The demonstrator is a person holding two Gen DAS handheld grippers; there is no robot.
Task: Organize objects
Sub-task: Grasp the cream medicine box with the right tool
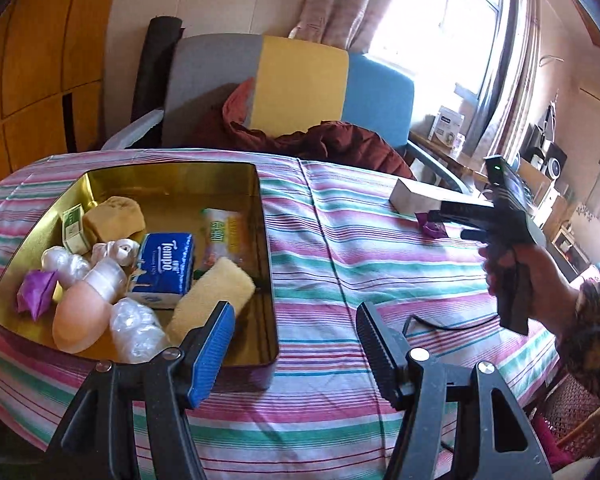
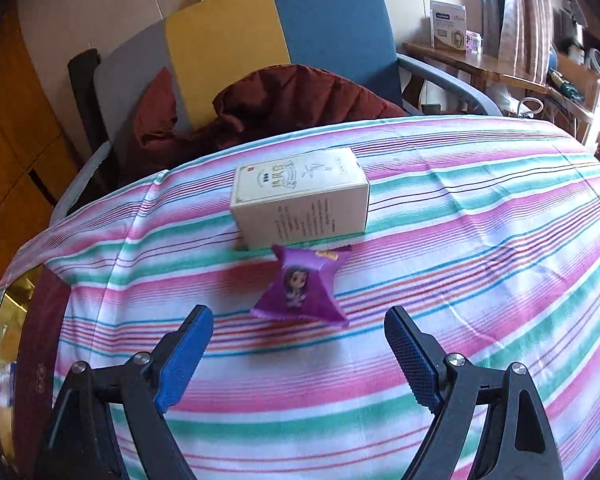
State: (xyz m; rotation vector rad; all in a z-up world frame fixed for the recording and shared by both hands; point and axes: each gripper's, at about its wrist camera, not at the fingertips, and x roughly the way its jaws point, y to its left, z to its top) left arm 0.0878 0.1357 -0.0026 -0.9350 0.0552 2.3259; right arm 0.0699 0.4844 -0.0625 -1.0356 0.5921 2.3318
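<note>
Here the right gripper (image 2: 298, 354) hangs just short of the purple packet (image 2: 302, 290), its jaws spread and nothing between them; the pads touch nothing. The packet lies on the striped cloth (image 2: 480, 280), touching or nearly touching the near edge of a cream carton (image 2: 300, 196) behind it. I judge the step in hand to be the approach to that packet: most small things already sit in the gold tin (image 1: 266, 240), and these two remain outside. The next move calls for bringing the fingers down either side of the packet without nudging the carton, then closing on a soft, slippery wrapper that may crumple or slide. The left gripper (image 1: 296, 328) is likewise released and empty, poised over the cloth at the tin's near right corner. Its view alone shows what the tin holds: a blue tissue pack (image 1: 166, 270), a yellow sponge (image 1: 212, 300), a peach egg-shaped thing (image 1: 82, 316) and another purple packet (image 1: 36, 292). The right view catches only a sliver of the tin at its left edge, but it alone shows the packet's printed face and its contact with the carton. Beyond the table stands a grey, yellow and blue chair (image 2: 332, 28) with a dark red garment (image 2: 292, 100) heaped on it.
</note>
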